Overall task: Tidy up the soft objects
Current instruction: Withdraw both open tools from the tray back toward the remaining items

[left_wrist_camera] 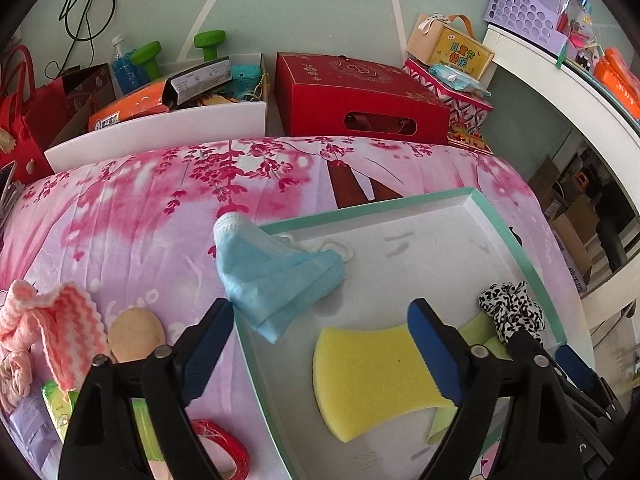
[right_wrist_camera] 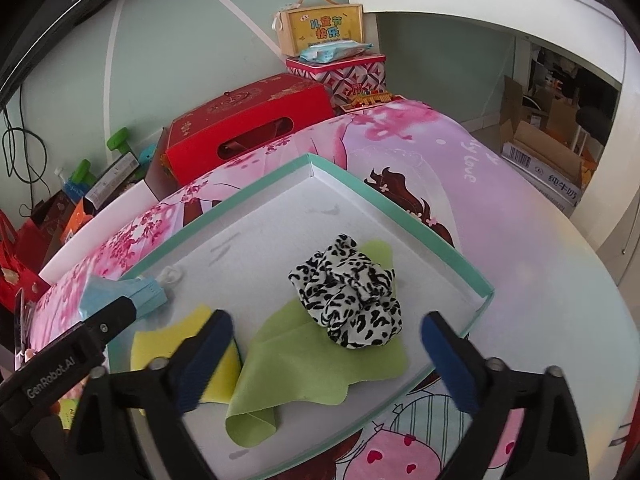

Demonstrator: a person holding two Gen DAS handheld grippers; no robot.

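Observation:
A shallow white tray with a teal rim [left_wrist_camera: 460,194] [right_wrist_camera: 400,216] lies on the pink floral cloth. A blue face mask [left_wrist_camera: 276,276] [right_wrist_camera: 140,290] drapes over its left rim. Inside lie a yellow sponge [left_wrist_camera: 368,376] [right_wrist_camera: 218,364], a green cloth [right_wrist_camera: 304,364] and a black-and-white patterned scrunchie [left_wrist_camera: 510,308] [right_wrist_camera: 348,290]. My left gripper [left_wrist_camera: 320,320] is open and empty, just short of the mask and over the sponge. My right gripper [right_wrist_camera: 326,334] is open and empty, just short of the scrunchie. A pink striped cloth [left_wrist_camera: 60,324] and a beige round puff [left_wrist_camera: 136,334] lie left of the tray.
A red tape roll [left_wrist_camera: 224,448] and small packets [left_wrist_camera: 56,404] lie at the near left. A red gift box [left_wrist_camera: 356,100] [right_wrist_camera: 248,120], a white bin of items [left_wrist_camera: 168,124] and stacked boxes [right_wrist_camera: 336,72] stand behind the table. A white desk [left_wrist_camera: 560,80] is at the right.

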